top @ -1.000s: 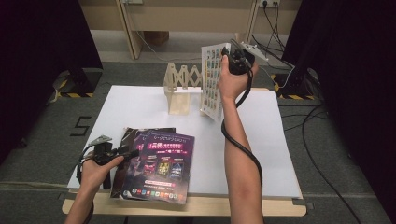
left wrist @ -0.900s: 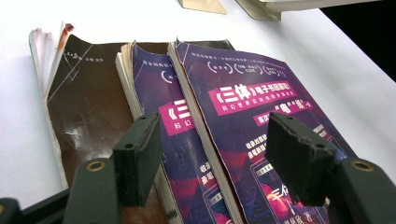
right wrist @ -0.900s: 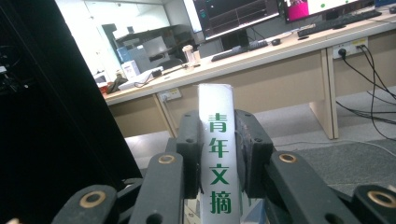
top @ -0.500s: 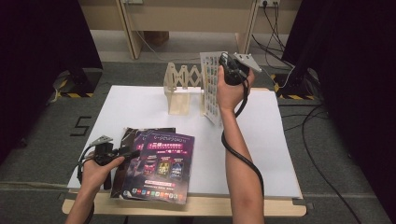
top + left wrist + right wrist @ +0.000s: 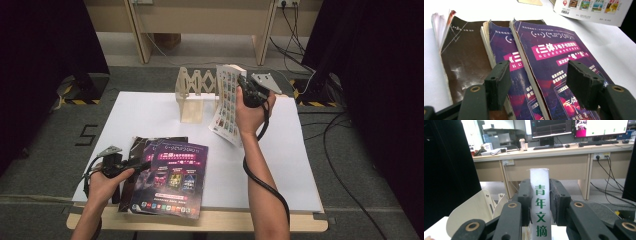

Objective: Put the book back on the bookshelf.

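My right gripper (image 5: 246, 91) is shut on the spine of a white magazine (image 5: 226, 104) and holds it upright above the table, just right of a wooden accordion rack (image 5: 194, 95). In the right gripper view the spine (image 5: 539, 220) with green characters stands between my jaws (image 5: 539, 185), and the rack (image 5: 471, 212) lies low at the left. My left gripper (image 5: 134, 167) rests at the near left, open, beside a stack of books (image 5: 175, 177). In the left gripper view its jaws (image 5: 539, 72) stand apart over the top purple book (image 5: 559, 52), with a second purple book (image 5: 500, 45) and a brown book (image 5: 464, 57) to its left.
The white table (image 5: 145, 112) has bare surface at the right and behind the books. A wooden desk (image 5: 200, 15) and floor cables (image 5: 345, 140) lie beyond the table. The magazine's lower edge (image 5: 594, 11) hangs past the books.
The right gripper has come down and slightly left with the magazine, closer to the rack and table. The left gripper and the books have not moved.
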The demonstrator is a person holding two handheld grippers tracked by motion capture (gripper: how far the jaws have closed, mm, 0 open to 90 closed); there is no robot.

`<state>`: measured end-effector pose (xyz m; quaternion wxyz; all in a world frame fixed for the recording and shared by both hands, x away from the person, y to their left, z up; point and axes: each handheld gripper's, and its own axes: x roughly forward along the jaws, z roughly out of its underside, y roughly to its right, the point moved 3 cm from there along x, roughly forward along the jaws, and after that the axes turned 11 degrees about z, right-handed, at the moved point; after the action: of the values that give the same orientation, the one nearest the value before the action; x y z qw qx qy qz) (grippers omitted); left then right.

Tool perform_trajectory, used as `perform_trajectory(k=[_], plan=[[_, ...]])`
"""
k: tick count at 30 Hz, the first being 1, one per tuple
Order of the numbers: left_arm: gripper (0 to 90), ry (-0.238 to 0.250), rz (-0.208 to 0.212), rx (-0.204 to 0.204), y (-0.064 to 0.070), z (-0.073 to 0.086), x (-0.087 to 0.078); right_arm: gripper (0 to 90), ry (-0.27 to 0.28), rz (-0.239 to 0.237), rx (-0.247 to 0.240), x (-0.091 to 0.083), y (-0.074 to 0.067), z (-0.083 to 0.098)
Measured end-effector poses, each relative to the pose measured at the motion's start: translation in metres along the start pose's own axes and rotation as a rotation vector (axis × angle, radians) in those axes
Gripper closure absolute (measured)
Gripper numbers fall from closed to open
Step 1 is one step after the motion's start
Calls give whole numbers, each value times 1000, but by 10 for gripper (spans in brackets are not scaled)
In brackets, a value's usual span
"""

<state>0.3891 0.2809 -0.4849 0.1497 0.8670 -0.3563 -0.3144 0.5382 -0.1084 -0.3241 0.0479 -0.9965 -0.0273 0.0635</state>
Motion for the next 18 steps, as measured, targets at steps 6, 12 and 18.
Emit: perform_trajectory(k=[6,12,18], plan=[[352,2,0,-2,1,0,-2,731,16,-15,-6,-20,2,8],[352,8,0,2,3,-1,-3,721,15,-16,-7,-42,14,20],[352,13,6,6,5,-2,-3,712,-29,-20,9,-52,28,22]])
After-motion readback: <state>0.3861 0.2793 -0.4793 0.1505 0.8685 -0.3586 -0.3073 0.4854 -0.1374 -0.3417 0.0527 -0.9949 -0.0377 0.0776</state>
